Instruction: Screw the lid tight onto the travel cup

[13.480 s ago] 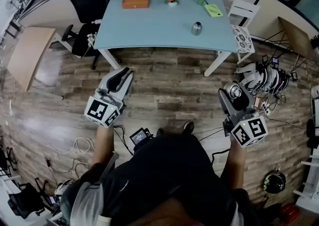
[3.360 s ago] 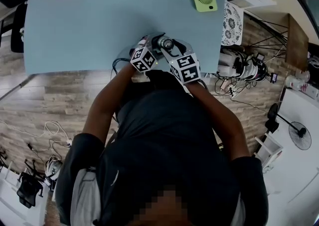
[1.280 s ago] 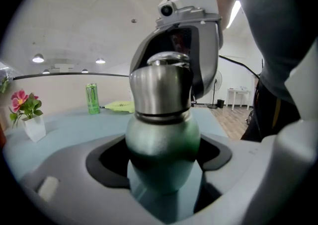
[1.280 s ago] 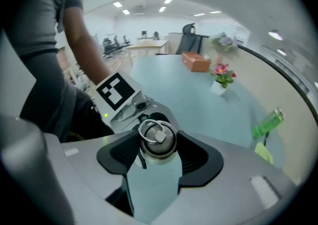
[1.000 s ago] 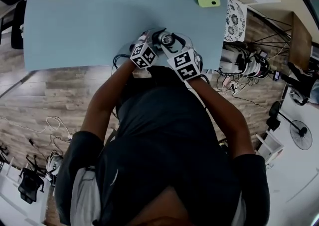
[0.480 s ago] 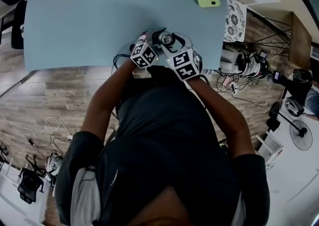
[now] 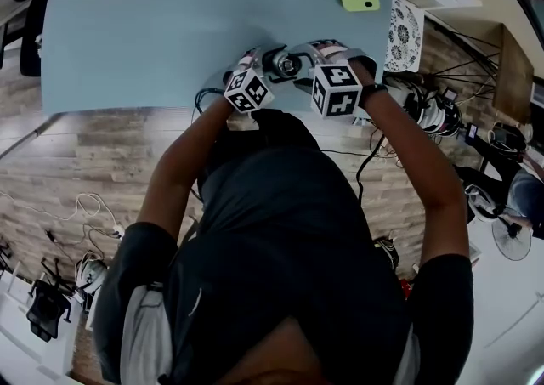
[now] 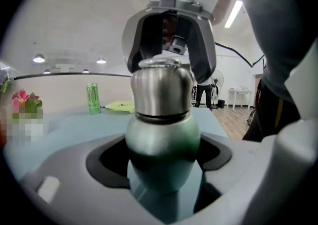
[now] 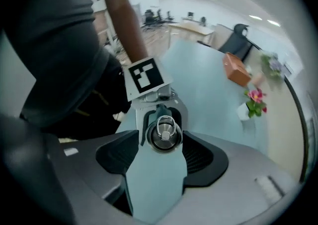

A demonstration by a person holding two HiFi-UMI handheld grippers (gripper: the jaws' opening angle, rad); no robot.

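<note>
The pale blue bench (image 7: 170, 35) carries the travel cup (image 8: 161, 142) near its front edge; the left tongs (image 8: 161, 182) clamp its green body; the right tongs (image 9: 158, 169), from above, grip the steel lid (image 9: 163, 134) sitting on it

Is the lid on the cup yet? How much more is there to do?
Done: the lid sits on the travel cup, which stands on the table. In hand: the left gripper clamps the cup's green body while the right gripper grips the lid from above, placed to twist it. Left: the pictures cannot show whether it is fully tight, so probably some turning, then letting go.
</note>
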